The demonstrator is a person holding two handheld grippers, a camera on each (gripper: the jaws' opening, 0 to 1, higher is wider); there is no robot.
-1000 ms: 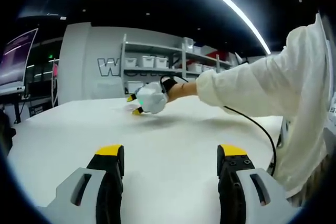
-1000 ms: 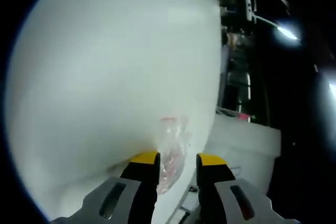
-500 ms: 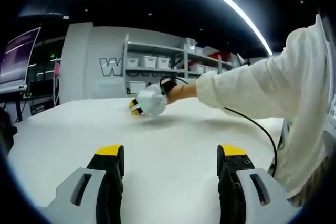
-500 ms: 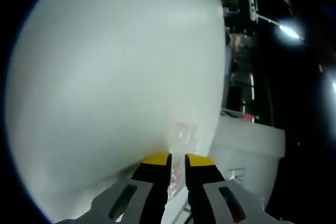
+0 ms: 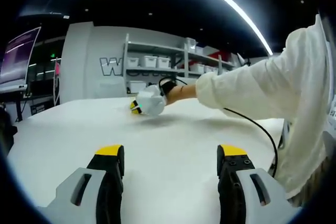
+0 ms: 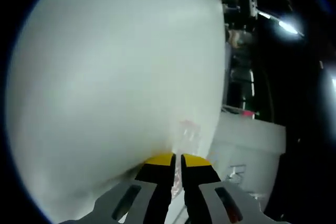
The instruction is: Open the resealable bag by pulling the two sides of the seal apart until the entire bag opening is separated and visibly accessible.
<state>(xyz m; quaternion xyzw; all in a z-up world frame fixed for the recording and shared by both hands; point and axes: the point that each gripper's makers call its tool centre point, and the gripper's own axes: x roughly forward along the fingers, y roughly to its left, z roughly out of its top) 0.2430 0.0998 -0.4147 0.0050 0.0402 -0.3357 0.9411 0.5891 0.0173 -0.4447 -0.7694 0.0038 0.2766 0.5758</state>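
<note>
One clear bag (image 6: 187, 132) lies flat near the far edge of the white table (image 6: 105, 77), and in the right gripper view its near end runs down between the yellow tips of the right claw (image 6: 177, 160). Those tips stand almost together with the thin plastic between them, so the right claw looks clamped on the bag, most likely at or near the seal, though the film is too faint to tell which layer is caught. Gripping at the edge makes sense: one side of the seal has to be held fast before the other can be peeled away.

Seen from the left gripper view, the right claw (image 5: 136, 107) sits far across the table (image 5: 168, 150) at the end of a white sleeve (image 5: 252, 82), pressed low to the surface where the bag must be, with a black cable (image 5: 252, 124) trailing back from it. The left claw (image 5: 170, 153) hangs over the near part of the table with its jaws wide apart and nothing between them, well apart from the bag. Judging by that, the opening is not yet begun; the left claw would need to come across and take the opposite lip. Shelves with white bins (image 5: 157, 62) stand beyond.
</note>
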